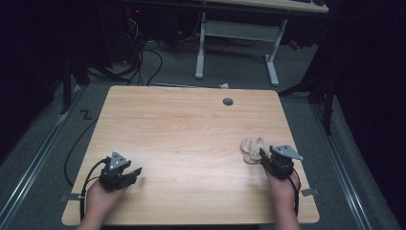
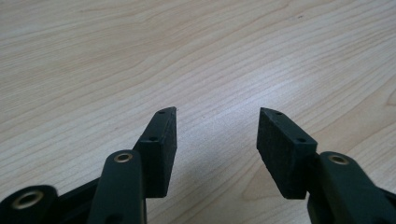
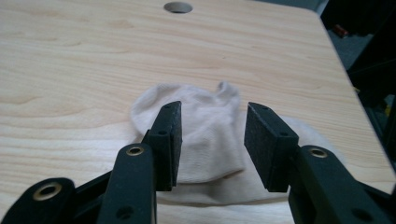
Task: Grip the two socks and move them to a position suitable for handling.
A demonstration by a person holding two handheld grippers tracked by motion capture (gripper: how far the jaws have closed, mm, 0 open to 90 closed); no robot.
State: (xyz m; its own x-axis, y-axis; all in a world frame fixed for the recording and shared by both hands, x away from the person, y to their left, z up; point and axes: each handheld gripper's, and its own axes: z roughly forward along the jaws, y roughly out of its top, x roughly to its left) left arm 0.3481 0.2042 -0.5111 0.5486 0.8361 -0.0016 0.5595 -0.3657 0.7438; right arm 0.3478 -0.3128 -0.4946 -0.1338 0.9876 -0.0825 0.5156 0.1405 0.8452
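On table (image 1: 191,139) near-left: left gripper (image 1: 135,173), jaws apart over bare wood, nothing between. Cable hole (image 1: 228,101) far edge, right of centre. Near-right: beige cloth (image 1: 252,148) lies crumpled; right gripper (image 1: 263,155) at it, jaws apart, not pinching.

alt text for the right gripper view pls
The right gripper hangs with open jaws just above a crumpled pale beige sock on a light wooden table. A round hole in the tabletop sits near the far edge.
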